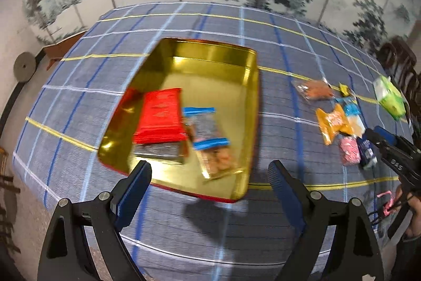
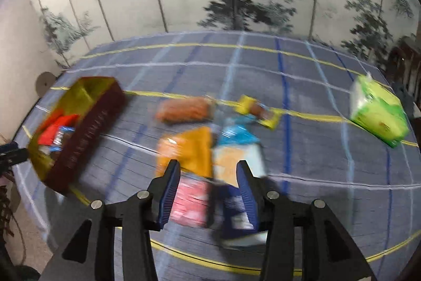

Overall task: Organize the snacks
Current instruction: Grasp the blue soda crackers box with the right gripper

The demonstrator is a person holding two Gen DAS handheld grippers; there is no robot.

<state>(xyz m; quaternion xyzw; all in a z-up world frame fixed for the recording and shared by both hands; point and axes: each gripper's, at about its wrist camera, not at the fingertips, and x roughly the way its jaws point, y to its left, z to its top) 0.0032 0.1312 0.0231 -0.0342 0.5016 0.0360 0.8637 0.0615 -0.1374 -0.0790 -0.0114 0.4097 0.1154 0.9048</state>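
A gold tin with red outer walls sits on the checked cloth and holds a red packet and a blue-edged clear packet. My left gripper is open and empty above the tin's near edge. Loose snacks lie to the right: an orange packet, a pink packet, a dark blue packet, a light blue packet. My right gripper is open, just above the pink and dark blue packets. The tin also shows at the left of the right wrist view.
A green tissue pack lies at the far right of the table. A brownish packet and a yellow packet lie beyond the pile. A painted folding screen stands behind the table. My right gripper shows in the left wrist view.
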